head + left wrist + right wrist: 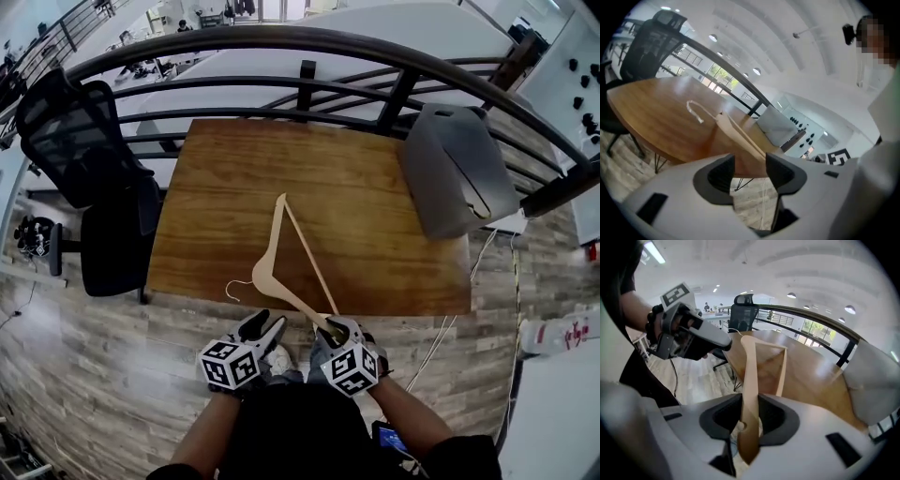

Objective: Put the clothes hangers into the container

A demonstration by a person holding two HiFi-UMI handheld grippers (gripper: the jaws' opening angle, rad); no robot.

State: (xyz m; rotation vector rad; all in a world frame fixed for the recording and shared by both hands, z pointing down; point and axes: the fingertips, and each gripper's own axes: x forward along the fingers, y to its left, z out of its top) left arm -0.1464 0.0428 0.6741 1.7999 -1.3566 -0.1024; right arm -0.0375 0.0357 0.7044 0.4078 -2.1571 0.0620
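My right gripper (750,420), nearest me, is clamped on one arm tip of the wooden hanger (293,298). The hanger slants over the counter's (394,253) near half, gripped for carrying to the grey container (459,169) at the far right. My left gripper (750,171) stands open and empty just left of it.

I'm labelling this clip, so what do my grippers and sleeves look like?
The left gripper and right gripper have pale grey shells and dark pads. Each carries a cube of black-and-white square markers. The person wears short black sleeves.
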